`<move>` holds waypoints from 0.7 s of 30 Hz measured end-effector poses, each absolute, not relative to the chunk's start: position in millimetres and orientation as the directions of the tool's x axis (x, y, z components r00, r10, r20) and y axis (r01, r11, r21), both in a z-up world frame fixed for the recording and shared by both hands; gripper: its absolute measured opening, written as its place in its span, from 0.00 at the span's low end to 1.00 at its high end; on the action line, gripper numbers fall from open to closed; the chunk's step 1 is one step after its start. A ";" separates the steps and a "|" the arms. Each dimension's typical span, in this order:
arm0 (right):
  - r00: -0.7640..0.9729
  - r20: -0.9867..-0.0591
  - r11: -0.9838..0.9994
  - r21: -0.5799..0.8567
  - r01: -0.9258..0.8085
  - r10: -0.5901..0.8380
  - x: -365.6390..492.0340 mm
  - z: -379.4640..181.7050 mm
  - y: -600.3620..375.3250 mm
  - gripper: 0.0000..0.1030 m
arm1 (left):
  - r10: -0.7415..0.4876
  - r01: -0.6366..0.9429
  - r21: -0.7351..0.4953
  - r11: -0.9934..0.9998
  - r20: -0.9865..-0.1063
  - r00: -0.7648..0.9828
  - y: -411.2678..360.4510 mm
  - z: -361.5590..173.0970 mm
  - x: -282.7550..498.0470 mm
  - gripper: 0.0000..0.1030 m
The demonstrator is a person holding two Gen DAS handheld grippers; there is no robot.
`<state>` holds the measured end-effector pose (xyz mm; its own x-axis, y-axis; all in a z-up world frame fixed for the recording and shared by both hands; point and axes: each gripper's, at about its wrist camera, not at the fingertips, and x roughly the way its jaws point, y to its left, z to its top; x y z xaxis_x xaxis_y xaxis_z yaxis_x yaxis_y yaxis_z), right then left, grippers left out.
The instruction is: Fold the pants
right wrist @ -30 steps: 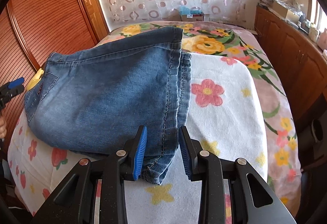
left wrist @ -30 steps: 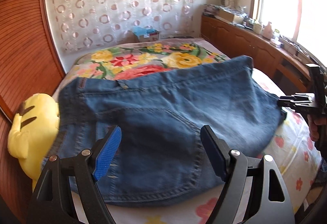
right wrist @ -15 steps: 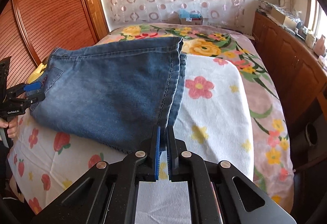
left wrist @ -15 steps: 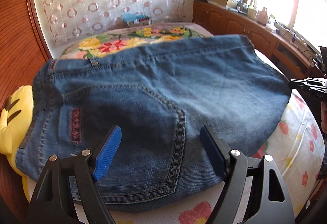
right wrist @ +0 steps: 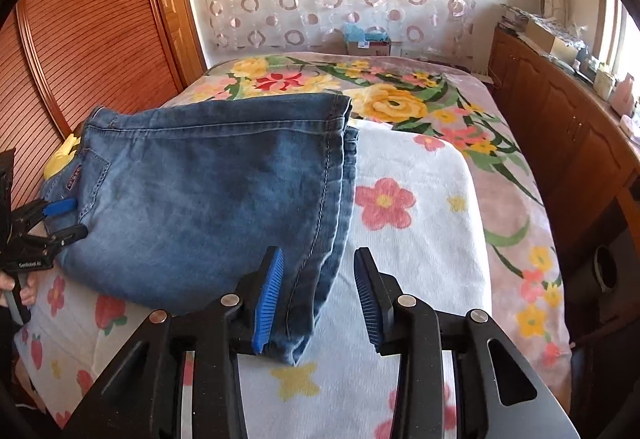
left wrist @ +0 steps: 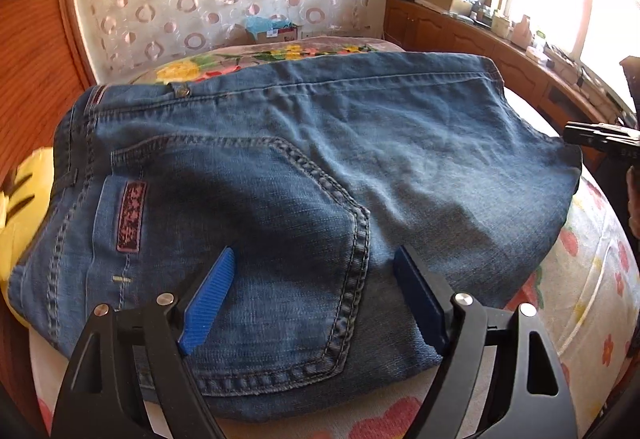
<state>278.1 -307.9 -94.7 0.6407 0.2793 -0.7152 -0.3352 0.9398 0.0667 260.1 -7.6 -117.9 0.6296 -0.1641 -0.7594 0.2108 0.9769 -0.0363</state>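
Denim pants lie folded; left gripper jaws wide, right gripper jaws opening off the hem.

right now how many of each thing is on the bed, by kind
jeans: 1
yellow plush toy: 1
flowered towel: 1
flowered blanket: 1
total: 4

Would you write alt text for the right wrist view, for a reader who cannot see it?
Folded blue jeans lie on a flowered bed cover; their near hem corner sits between the opening blue-padded jaws of the right gripper, which do not press it. At the left edge the left gripper hovers open at the jeans' pocket end.
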 end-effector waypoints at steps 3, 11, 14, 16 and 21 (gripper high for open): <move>0.626 -0.727 0.938 0.072 -0.339 0.281 294.3 -100.3 -301.7 0.37 | -0.158 0.192 -0.045 0.980 -0.762 0.628 -6.3 -117.9 259.5 0.80; 0.597 -0.754 0.938 0.073 -0.339 0.275 315.9 -116.0 -291.2 0.37 | -0.164 0.180 -0.064 0.982 -0.767 0.620 -1.6 -119.9 258.6 0.81; 0.593 -0.758 0.941 0.076 -0.331 0.270 321.5 -121.0 -290.5 0.37 | -0.160 0.180 -0.058 0.982 -0.769 0.619 -2.8 -120.2 259.1 0.81; 0.594 -0.757 0.941 0.081 -0.329 0.273 323.0 -122.1 -290.9 0.37 | -0.163 0.186 -0.059 0.981 -0.769 0.618 -2.3 -120.4 259.1 0.81; 0.594 -0.757 0.943 0.086 -0.321 0.271 322.1 -122.9 -292.4 0.37 | -0.169 0.187 -0.065 0.980 -0.767 0.619 -2.5 -119.9 259.7 0.81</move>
